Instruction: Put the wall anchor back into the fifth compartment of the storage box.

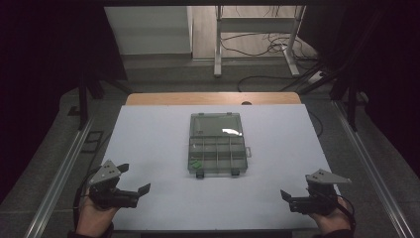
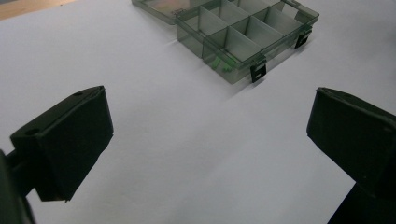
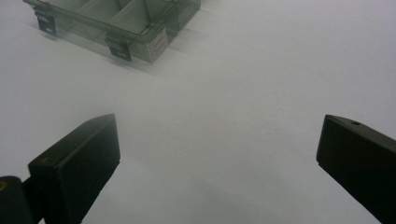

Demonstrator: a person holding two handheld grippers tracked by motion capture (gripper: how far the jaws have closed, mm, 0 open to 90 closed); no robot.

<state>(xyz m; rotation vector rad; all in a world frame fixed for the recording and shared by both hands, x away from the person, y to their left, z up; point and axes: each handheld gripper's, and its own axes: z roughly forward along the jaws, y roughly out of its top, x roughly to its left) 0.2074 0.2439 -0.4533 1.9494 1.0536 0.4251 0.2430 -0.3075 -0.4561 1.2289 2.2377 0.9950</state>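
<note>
A clear grey compartment box (image 1: 217, 154) lies open mid-table, its lid (image 1: 215, 125) folded back flat behind it. Small green pieces (image 1: 195, 163) sit in its front-left compartment. My left gripper (image 1: 134, 178) rests at the table's front left, open and holding nothing, well short of the box. My right gripper (image 1: 297, 189) is at the front right, also open and bare. In the left gripper view the box (image 2: 243, 35) lies ahead to the right, with the green pieces (image 2: 219, 63) and a black latch (image 2: 258, 71). In the right gripper view the box (image 3: 116, 18) is ahead to the left.
A white sheet (image 1: 158, 144) covers the table, with a strip of bare wood (image 1: 213, 98) at the far edge. Metal rails (image 1: 62, 168) run along both sides. Beyond the table stand a white frame's legs (image 1: 217, 44) and loose floor cables (image 1: 257, 47).
</note>
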